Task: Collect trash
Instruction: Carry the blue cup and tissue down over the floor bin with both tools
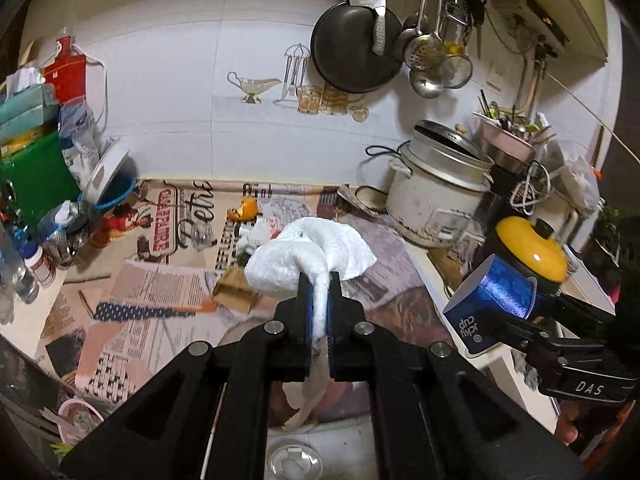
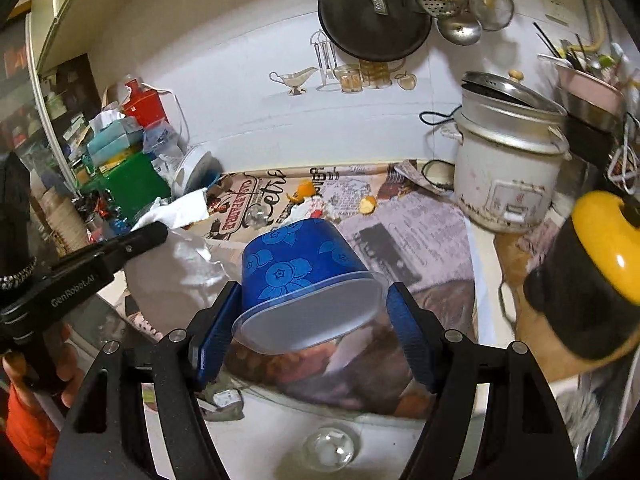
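My left gripper (image 1: 319, 280) is shut on a crumpled white paper towel (image 1: 308, 254) and holds it above the newspaper-covered counter (image 1: 168, 280). The towel also shows at the left of the right wrist view (image 2: 172, 268). My right gripper (image 2: 308, 300) is shut on a blue blueberry-print cup (image 2: 298, 266), held tilted with its mouth toward the camera. The cup also shows at the right of the left wrist view (image 1: 490, 300). Orange peel (image 1: 245, 209) and more white tissue (image 1: 256, 234) lie on the newspaper behind the towel. Another peel piece (image 2: 368, 204) lies further right.
A white rice cooker (image 1: 436, 196) and a yellow-lidded black pot (image 1: 532, 250) stand at the right. Bottles, boxes and a green container (image 1: 36, 176) crowd the left. A pan (image 1: 354, 50) and ladles hang on the wall. A glass lid (image 2: 330, 450) lies below the counter edge.
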